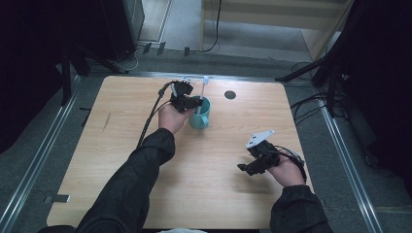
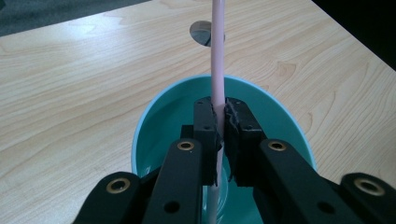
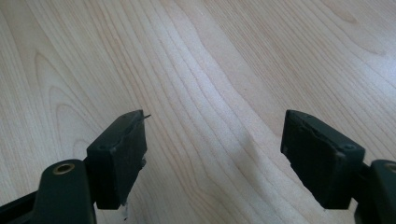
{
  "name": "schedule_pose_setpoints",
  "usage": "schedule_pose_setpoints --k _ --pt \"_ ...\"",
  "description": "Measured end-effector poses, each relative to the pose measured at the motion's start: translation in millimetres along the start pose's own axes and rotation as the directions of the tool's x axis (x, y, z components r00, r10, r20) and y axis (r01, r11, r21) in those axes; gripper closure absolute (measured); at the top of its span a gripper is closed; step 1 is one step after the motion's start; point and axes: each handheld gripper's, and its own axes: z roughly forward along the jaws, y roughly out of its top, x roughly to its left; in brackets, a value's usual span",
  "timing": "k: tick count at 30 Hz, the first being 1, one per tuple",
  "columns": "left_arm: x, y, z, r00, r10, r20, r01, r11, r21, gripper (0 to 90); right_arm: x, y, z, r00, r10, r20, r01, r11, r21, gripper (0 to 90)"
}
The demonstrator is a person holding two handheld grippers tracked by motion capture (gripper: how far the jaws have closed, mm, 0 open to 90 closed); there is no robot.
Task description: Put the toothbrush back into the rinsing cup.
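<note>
Left gripper (image 2: 220,123) clamped on the upright pink stick (image 2: 217,56) — long axis vertical, lower end inside the teal cup (image 2: 149,121) — right gripper (image 3: 212,158) gaping, well apart at near right.

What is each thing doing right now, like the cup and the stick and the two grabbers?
Teal cup: upright on the table, with the pink stick's lower end inside.
Pink stick: standing up out of the cup, pinched by the left gripper.
Left gripper: shut on the pink stick, over the cup.
Right gripper: open, holding nothing, above bare wood.
Table: flat, light wood.
</note>
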Motion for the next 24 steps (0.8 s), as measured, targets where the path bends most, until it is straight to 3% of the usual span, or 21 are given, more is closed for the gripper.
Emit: schedule_pose_setpoints --k 13,24 --pt "0.7 0.3 -1.3 1.0000 0.000 0.001 0.000 0.9999 0.014 80.6 -0.1 0.0 0.6 1.0000 -0.006 -0.001 0.006 1.0000 0.004 22.9" --pt "-1.2 5.8 -20.8 0.9999 0.005 0.013 -0.005 0.9999 0.009 75.3 0.0 -0.2 1.2 0.9999 -0.008 -0.006 0.009 0.9999 0.007 22.9"
